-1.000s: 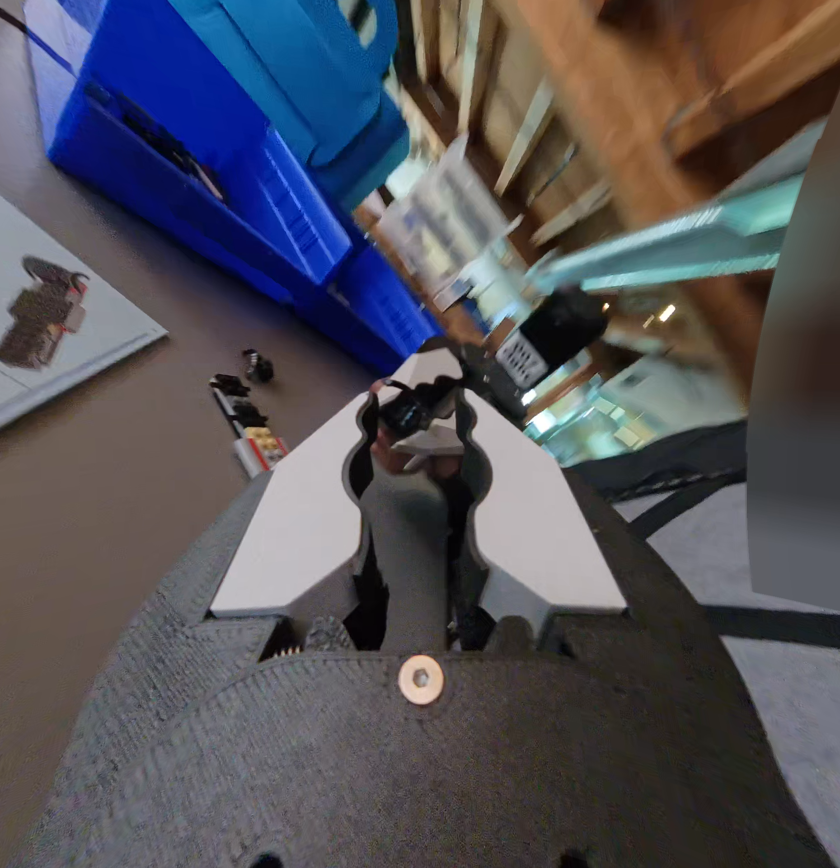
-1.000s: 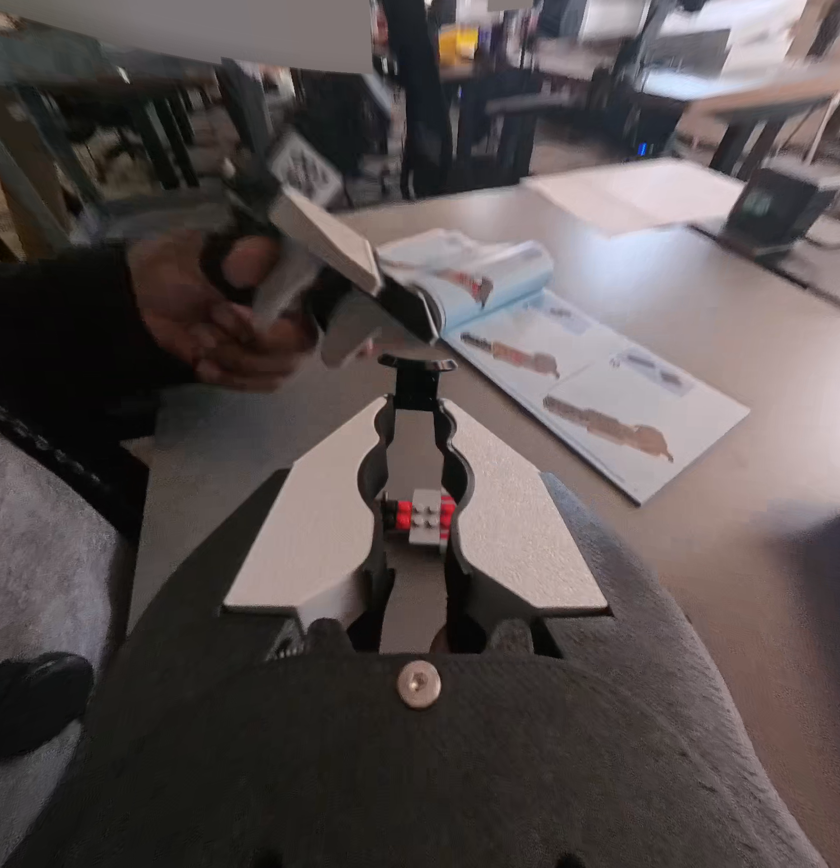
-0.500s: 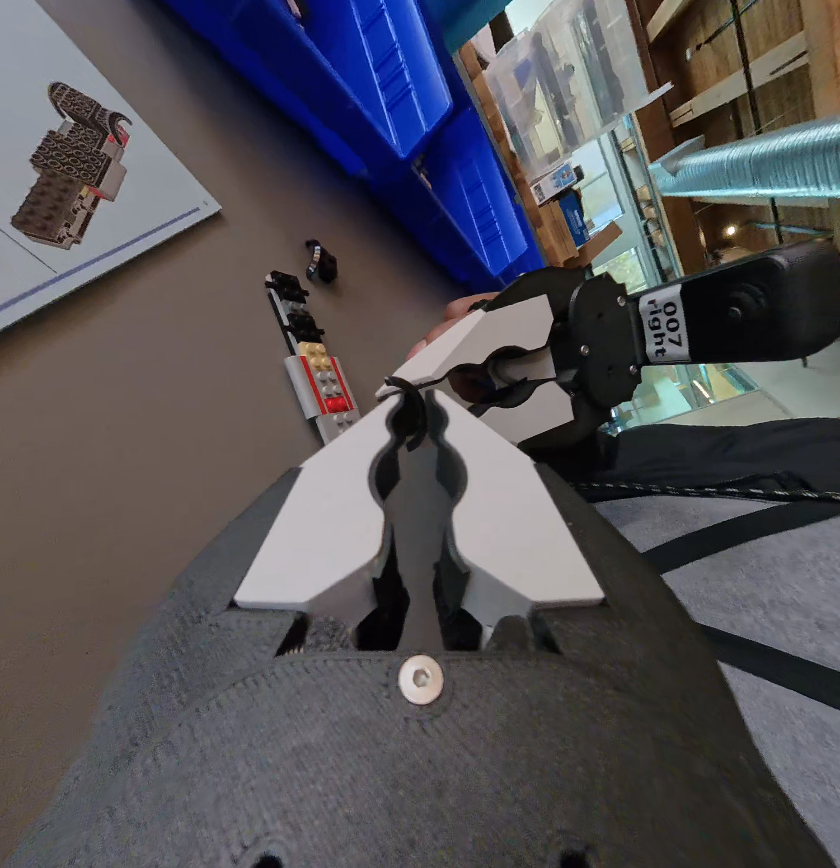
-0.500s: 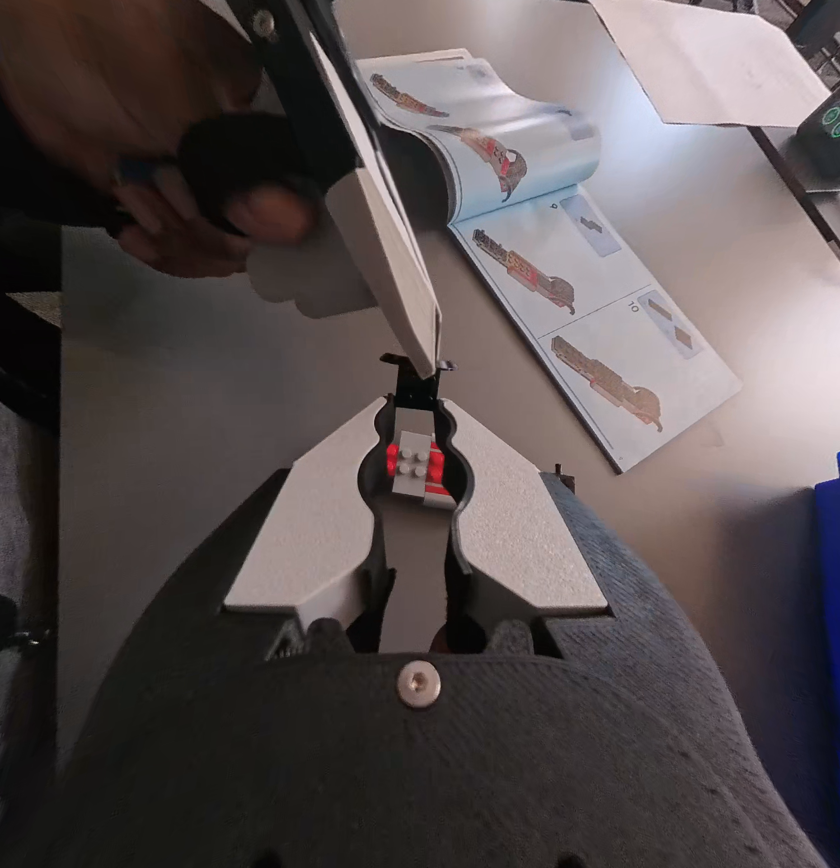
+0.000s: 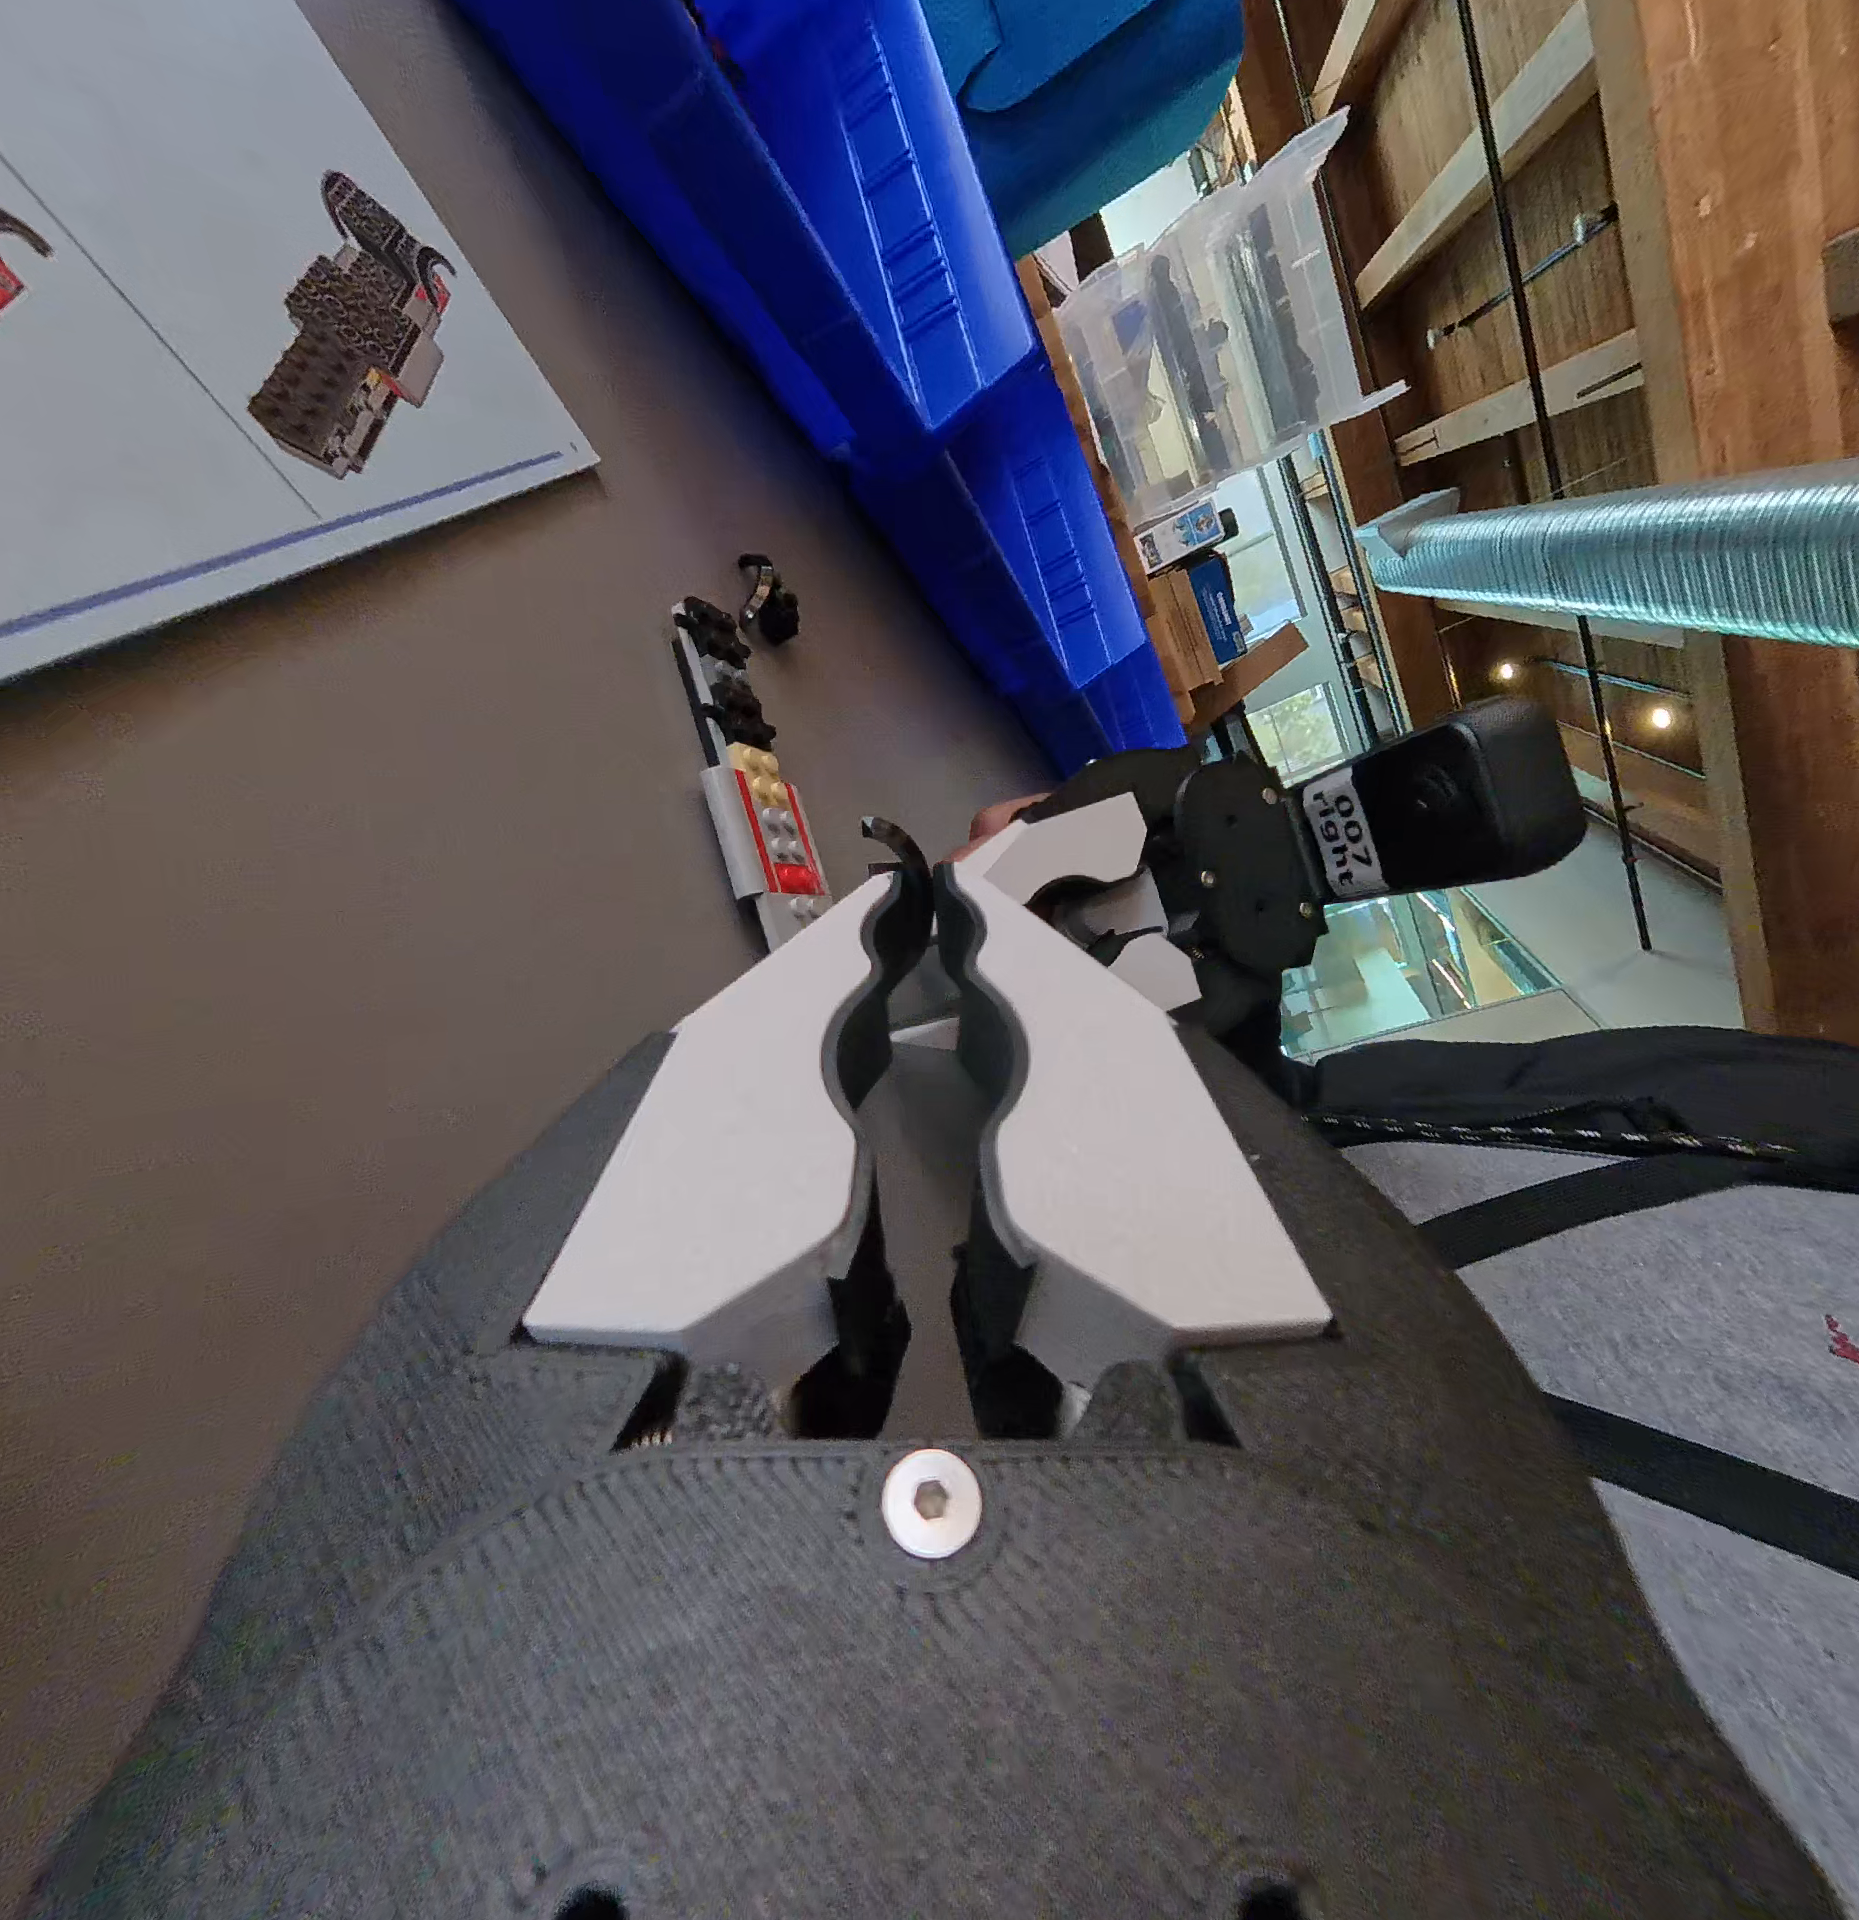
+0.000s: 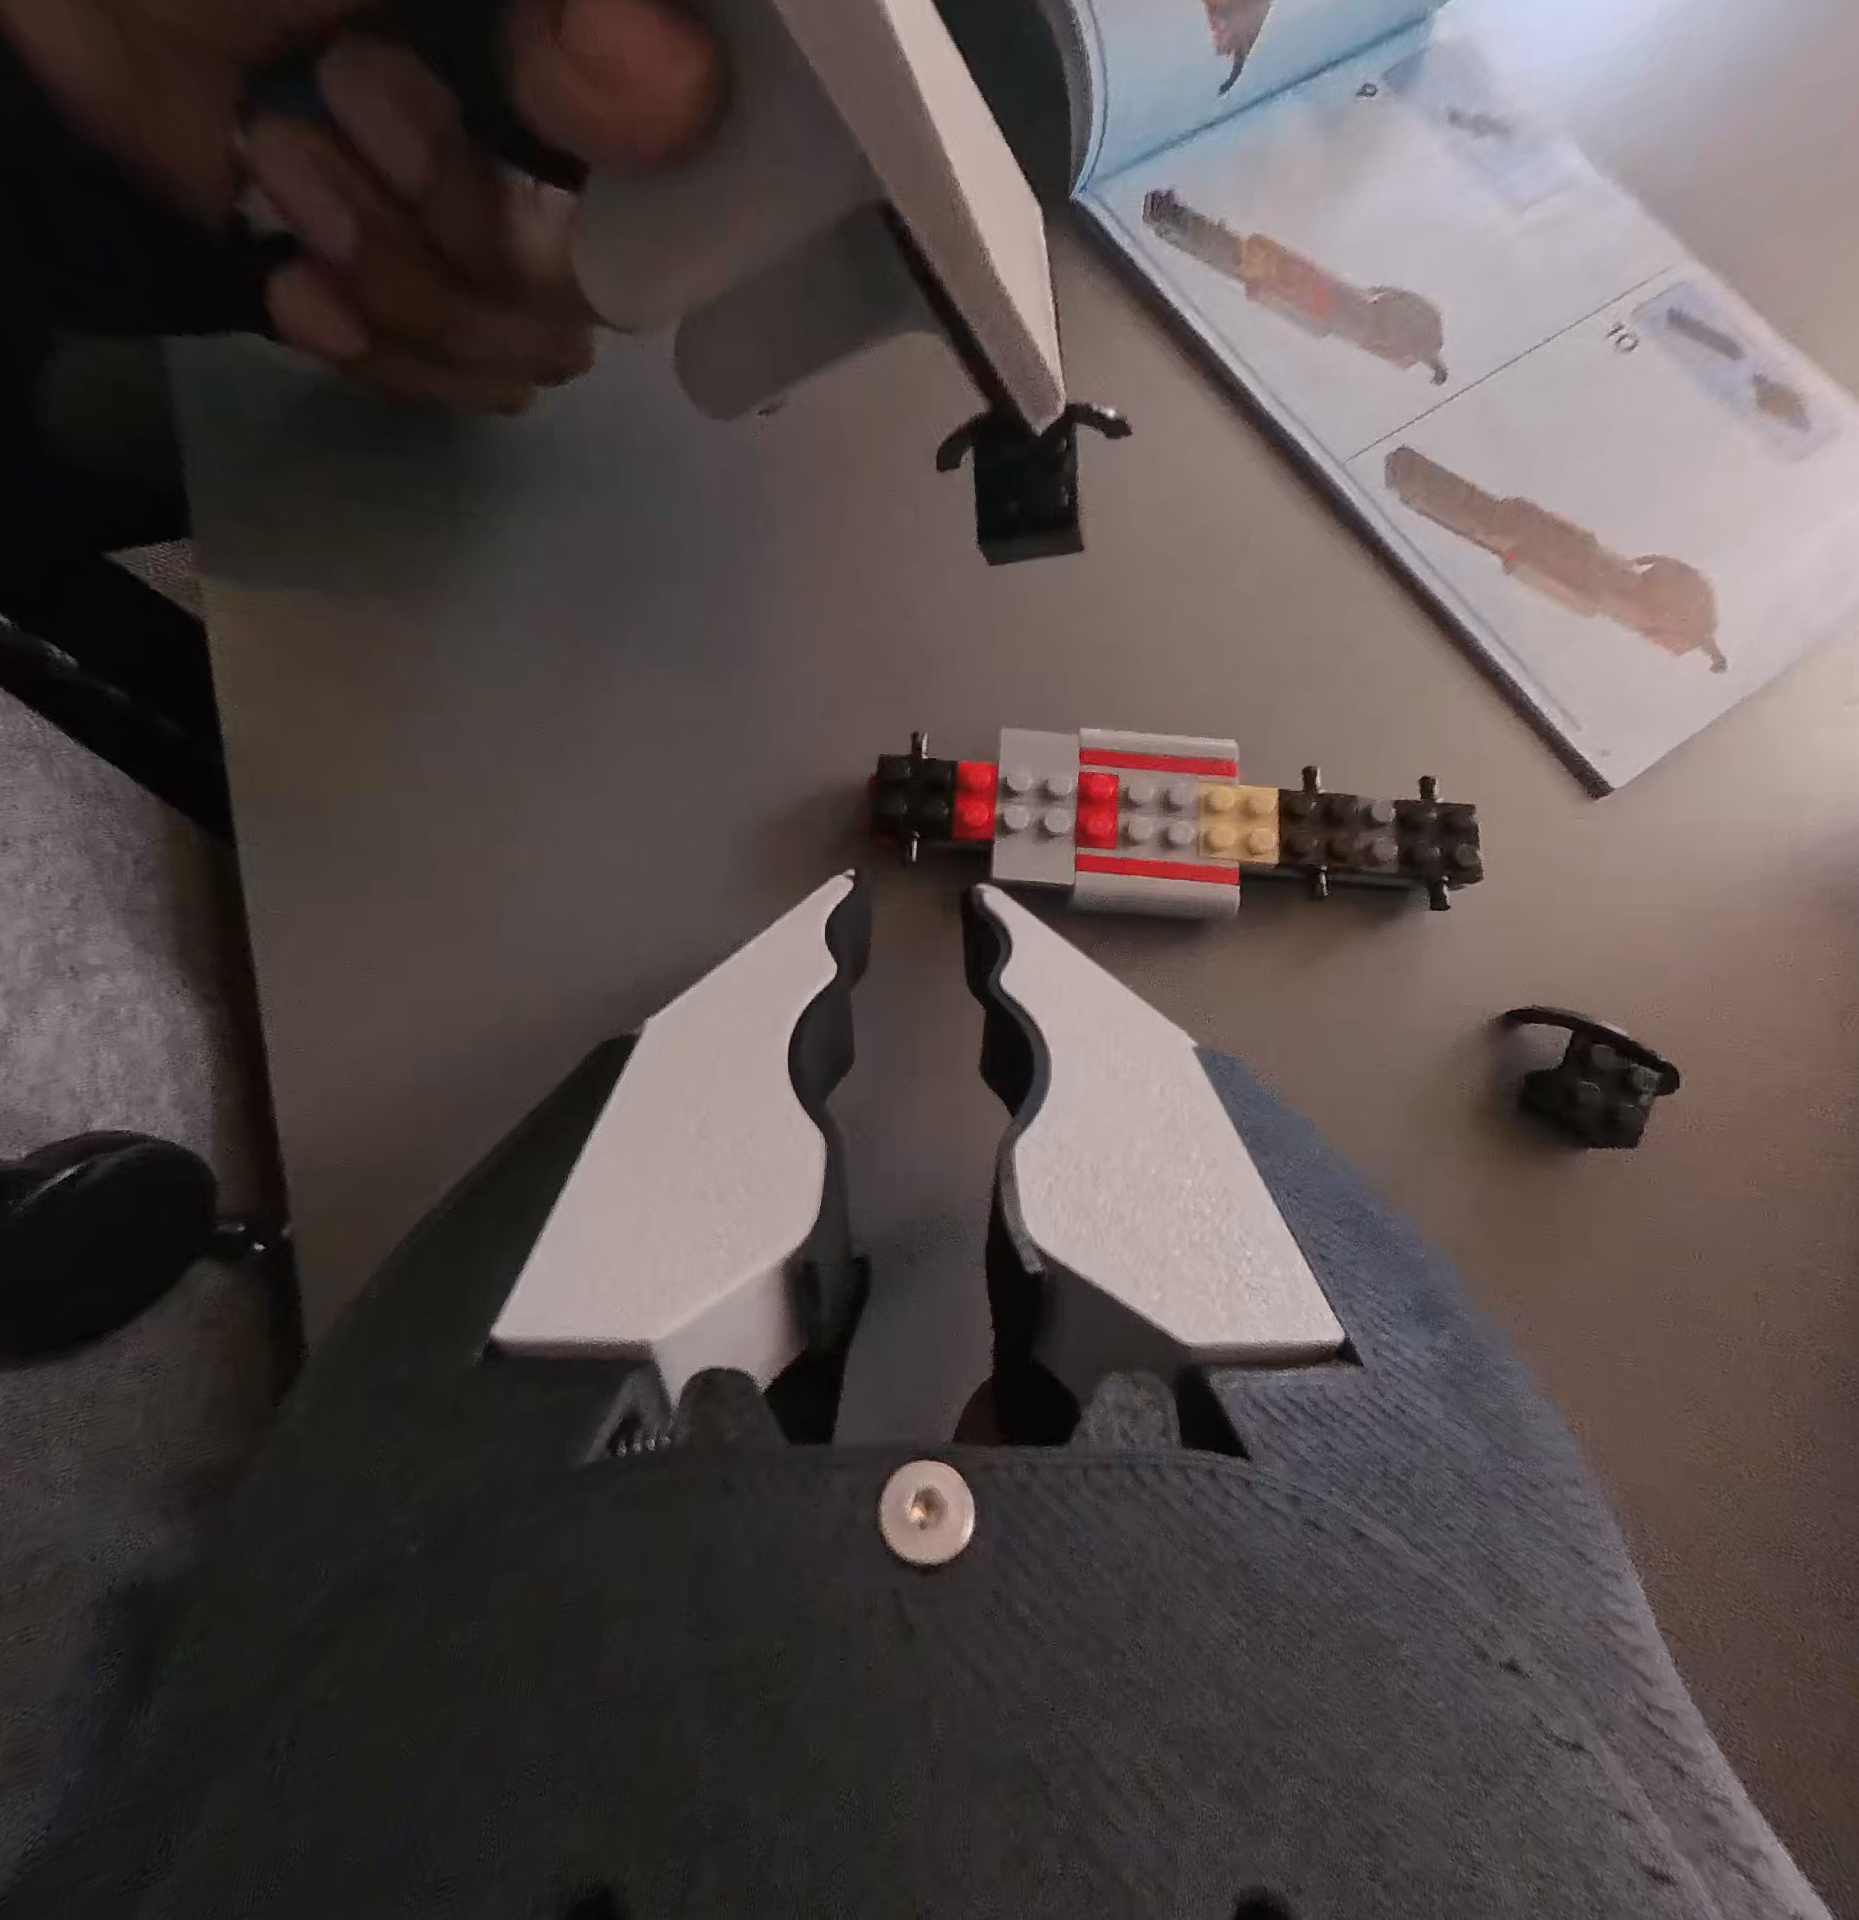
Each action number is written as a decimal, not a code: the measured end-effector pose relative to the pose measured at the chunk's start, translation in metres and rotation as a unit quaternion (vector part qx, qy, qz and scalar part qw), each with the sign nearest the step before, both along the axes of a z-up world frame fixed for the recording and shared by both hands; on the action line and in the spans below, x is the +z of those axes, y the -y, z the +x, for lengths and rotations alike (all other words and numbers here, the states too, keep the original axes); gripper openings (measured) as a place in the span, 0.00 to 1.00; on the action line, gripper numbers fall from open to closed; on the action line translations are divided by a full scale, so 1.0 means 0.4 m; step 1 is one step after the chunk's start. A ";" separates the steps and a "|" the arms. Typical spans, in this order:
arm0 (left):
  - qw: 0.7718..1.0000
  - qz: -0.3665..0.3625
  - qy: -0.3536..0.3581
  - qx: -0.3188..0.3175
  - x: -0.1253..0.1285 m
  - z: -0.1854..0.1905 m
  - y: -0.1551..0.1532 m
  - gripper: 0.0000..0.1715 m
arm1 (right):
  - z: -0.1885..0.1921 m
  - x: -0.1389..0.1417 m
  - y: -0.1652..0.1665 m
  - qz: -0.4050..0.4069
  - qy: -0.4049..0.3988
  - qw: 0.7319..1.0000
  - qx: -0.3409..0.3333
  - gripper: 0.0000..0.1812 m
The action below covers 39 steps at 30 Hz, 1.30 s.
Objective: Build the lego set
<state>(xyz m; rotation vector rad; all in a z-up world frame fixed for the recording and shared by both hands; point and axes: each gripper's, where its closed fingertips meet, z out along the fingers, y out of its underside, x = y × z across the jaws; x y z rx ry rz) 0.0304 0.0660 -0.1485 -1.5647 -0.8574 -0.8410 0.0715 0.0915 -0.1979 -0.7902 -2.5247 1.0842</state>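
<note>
My left gripper [image 5: 917, 883] is shut on a small black lego piece with curved side hooks [image 5: 899, 847]. In the right wrist view it comes in from the top [image 6: 1018, 416] and holds the piece [image 6: 1024, 499] above the table. That is behind the long build's left end and apart from it. The long lego build [image 6: 1164, 821] is black, red, grey and tan and lies flat on the table; it also shows in the left wrist view [image 5: 764, 800]. My right gripper [image 6: 917, 899] is open and empty, just in front of the build's left end.
A loose black lego piece [image 6: 1585, 1075] lies right of the build [image 5: 769, 608]. An open instruction booklet [image 6: 1527, 364] lies at the back right [image 5: 229, 312]. Blue bins [image 5: 883, 260] line the table's far side. A person's hand [image 6: 437, 208] holds the left gripper. The gap from one gripper's tips to the other's is roughly 7 centimetres.
The right gripper's jaws were closed around the black piece; they have opened and drawn back. The piece stays in the left gripper. Both views now look down at the table.
</note>
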 end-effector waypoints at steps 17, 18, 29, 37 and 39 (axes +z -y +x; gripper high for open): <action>0.988 0.089 0.123 -0.026 0.033 0.021 0.013 0.02 | -0.044 0.057 0.038 -0.066 -0.052 0.996 -0.007 0.03; 0.985 0.102 0.139 -0.028 0.039 0.019 0.012 0.02 | -0.045 0.065 0.037 -0.073 -0.061 0.995 -0.008 0.03; 0.972 0.088 0.213 -0.044 0.015 0.018 -0.003 0.02 | -0.038 0.092 0.047 -0.088 -0.127 0.988 0.007 0.03; 0.971 0.049 0.228 -0.062 -0.005 0.031 -0.005 0.02 | -0.036 0.087 0.051 -0.070 -0.146 0.987 0.017 0.03; 0.970 0.045 0.230 -0.066 -0.006 0.034 -0.003 0.02 | -0.037 0.087 0.047 -0.068 -0.148 0.987 0.016 0.03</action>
